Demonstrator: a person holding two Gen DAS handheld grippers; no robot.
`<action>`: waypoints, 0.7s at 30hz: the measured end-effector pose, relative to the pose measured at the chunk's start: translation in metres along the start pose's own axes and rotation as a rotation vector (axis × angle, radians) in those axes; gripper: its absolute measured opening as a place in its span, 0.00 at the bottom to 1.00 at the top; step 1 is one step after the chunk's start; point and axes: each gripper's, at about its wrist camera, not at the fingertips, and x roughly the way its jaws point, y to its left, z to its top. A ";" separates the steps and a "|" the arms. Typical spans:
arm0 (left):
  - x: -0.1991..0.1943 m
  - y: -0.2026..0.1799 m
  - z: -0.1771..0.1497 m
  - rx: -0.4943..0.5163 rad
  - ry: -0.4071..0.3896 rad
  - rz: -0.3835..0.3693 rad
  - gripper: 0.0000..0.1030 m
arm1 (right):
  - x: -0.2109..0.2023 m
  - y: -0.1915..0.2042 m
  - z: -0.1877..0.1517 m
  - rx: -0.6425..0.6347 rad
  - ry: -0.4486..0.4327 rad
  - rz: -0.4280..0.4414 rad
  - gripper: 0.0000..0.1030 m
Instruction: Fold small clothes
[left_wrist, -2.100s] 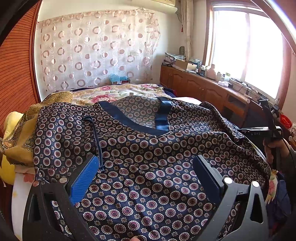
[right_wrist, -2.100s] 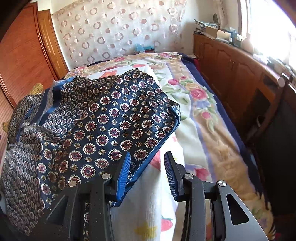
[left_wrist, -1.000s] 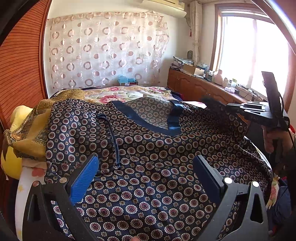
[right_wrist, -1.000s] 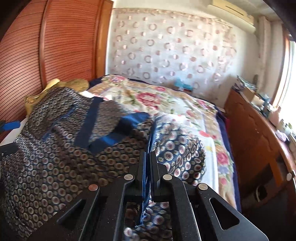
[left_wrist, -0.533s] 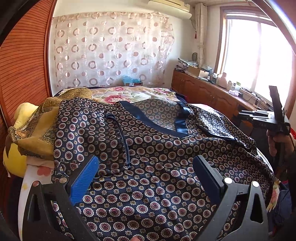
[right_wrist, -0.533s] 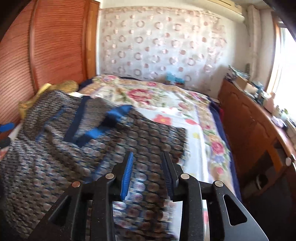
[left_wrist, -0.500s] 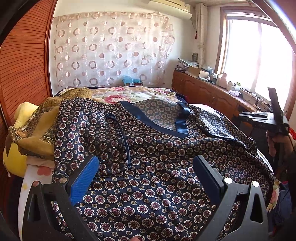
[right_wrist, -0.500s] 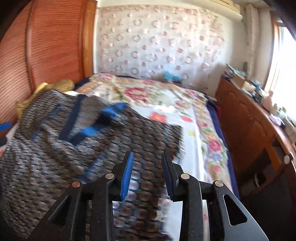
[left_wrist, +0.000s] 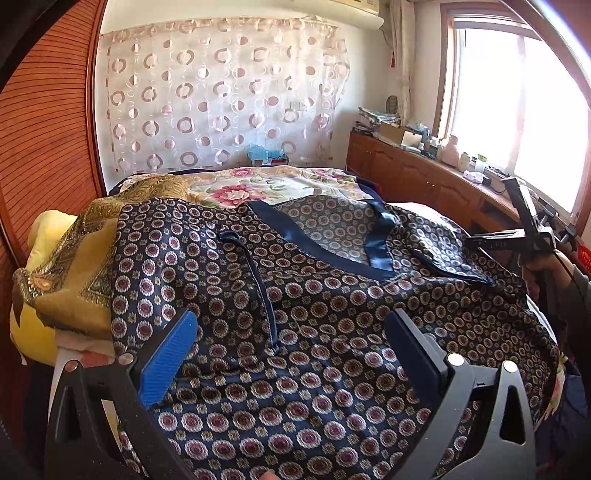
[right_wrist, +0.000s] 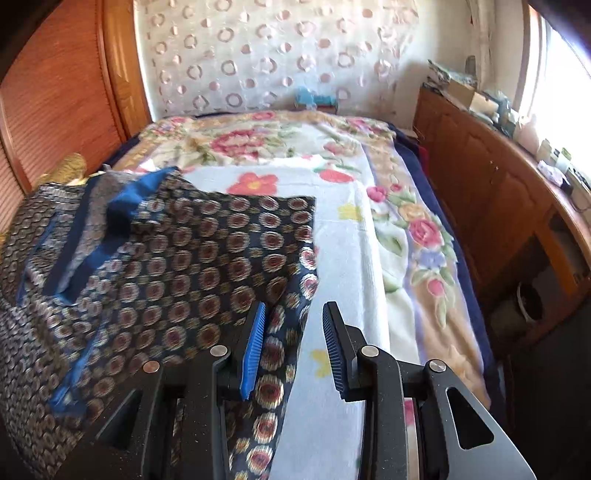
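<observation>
Your patterned navy top (left_wrist: 295, 332) lies spread across the near end of the bed (right_wrist: 343, 258), neckline away from you, with one sleeve (right_wrist: 236, 236) folded in over the body on your right side. Your left gripper (left_wrist: 291, 354) hovers over the lower front of the garment, fingers wide apart, nothing between them. Your right gripper (right_wrist: 293, 343) sits at the garment's right edge with its fingers parted and no cloth pinched; the hem edge passes under the gap but the pads are clear of it. In the left wrist view you can see your right hand (left_wrist: 543, 269) out at the side of the bed.

My read: you're between grasps, lining up the next fold on the right flank. Go for the dark border along that side edge rather than the slippery middle of the fabric. Come in low, get both layers of the side seam between the fingers, and pinch well in from the tip so the silky cloth doesn't slide out. Match it with the left gripper on the opposite side, near the dark drawstring (left_wrist: 262, 280), so both sides travel together. Watch the yellow cushion (left_wrist: 55, 266) and gold cloth (left_wrist: 92, 236) touching the left shoulder; don't snag them.
</observation>
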 end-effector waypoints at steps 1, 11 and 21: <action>0.001 0.002 0.001 -0.004 0.002 0.000 0.99 | 0.005 -0.002 0.001 0.005 0.015 0.000 0.32; 0.019 0.020 0.023 0.003 0.025 0.016 0.99 | 0.001 -0.039 0.013 -0.019 -0.047 -0.039 0.01; 0.041 0.065 0.049 -0.022 0.039 0.100 0.99 | 0.029 -0.040 0.041 0.010 -0.063 0.083 0.32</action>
